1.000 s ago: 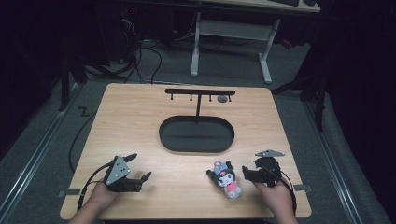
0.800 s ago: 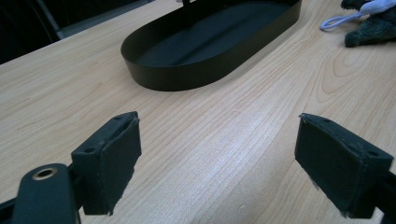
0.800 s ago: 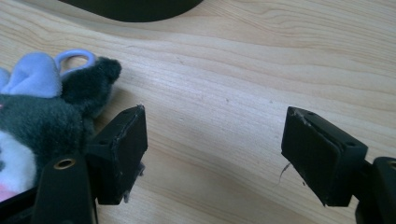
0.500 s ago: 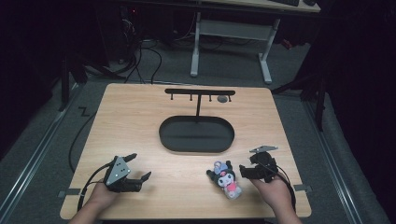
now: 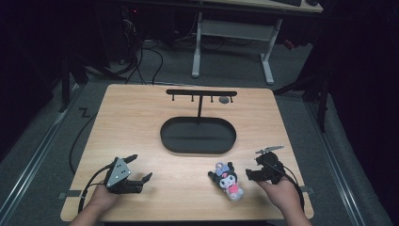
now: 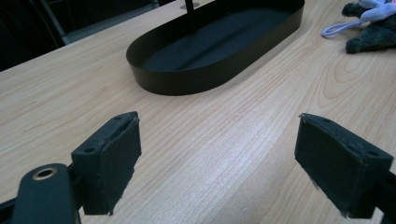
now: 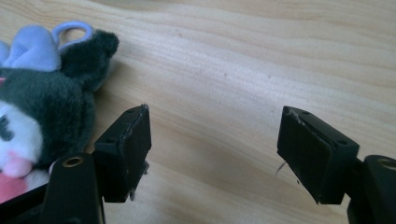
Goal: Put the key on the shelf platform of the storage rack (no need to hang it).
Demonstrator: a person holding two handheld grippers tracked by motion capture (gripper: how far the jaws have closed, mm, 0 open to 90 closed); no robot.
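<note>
On the near right of the table (image 5: 141, 122), from the high view, the plush toy (image 5: 229, 180) lies just left of the right gripper (image 5: 249, 175), near of the black tray (image 5: 197, 136); the left gripper (image 5: 139, 172) waits at the near left. Its own view shows jaws spread, empty. Right gripper view: jaws parted, toy beside the left jaw, untouched. Likely the approach step; next, swing left to straddle the toy.
</note>
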